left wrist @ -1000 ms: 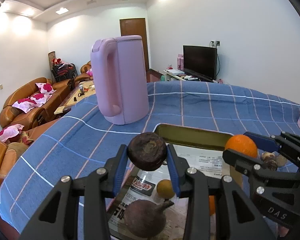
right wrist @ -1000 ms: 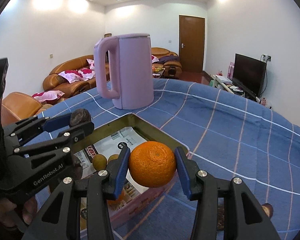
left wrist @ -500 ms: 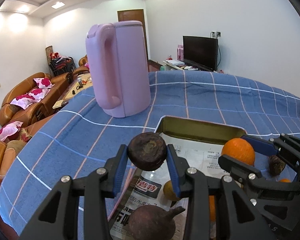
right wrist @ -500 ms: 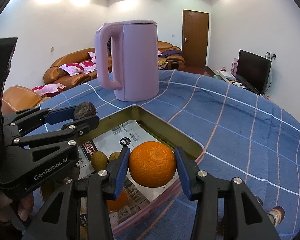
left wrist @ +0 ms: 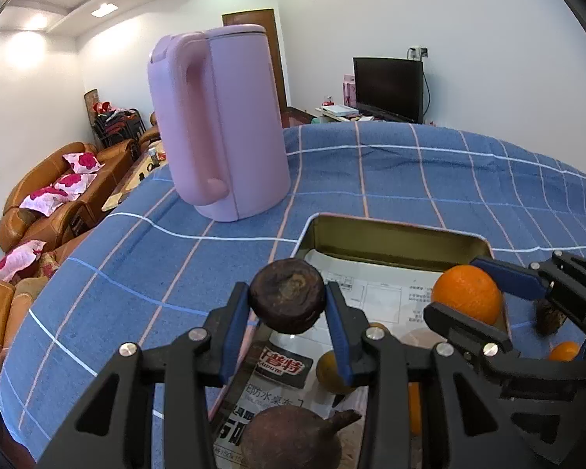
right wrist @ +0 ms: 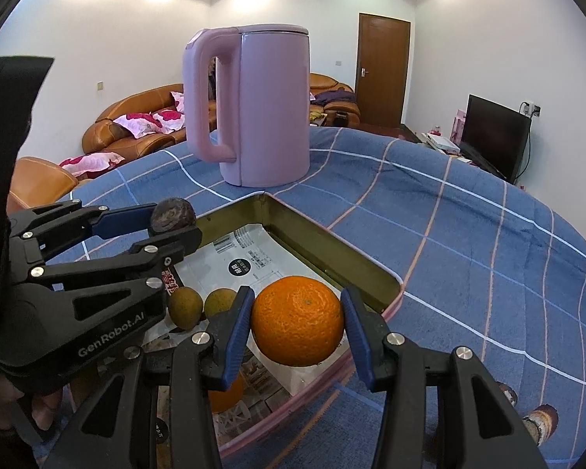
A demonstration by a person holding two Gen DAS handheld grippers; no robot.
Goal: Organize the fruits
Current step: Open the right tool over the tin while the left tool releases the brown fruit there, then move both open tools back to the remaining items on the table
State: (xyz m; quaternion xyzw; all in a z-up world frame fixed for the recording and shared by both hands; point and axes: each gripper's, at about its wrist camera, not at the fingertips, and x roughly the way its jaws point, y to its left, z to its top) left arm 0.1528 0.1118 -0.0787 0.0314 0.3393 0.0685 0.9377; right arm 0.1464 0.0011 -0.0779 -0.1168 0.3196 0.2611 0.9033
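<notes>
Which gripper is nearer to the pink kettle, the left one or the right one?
Left. The left gripper, shut on a dark fruit, is over the tray's kettle-side end. The right gripper, holding an orange, is farther from the pink kettle.

The left tongs [left wrist: 287, 312] gripped a dark brown, wrinkled round fruit [left wrist: 286, 300] between blue pads, above the near-left corner of a shallow gold metal tin [left wrist: 394, 234] lined with printed paper. To the right, the right tongs [left wrist: 484, 305] clasped a round orange [left wrist: 466, 299]. A tall pink plastic kettle [left wrist: 218, 125] stood upright beyond on the blue checked cloth covering the surface [left wrist: 410, 179].
</notes>
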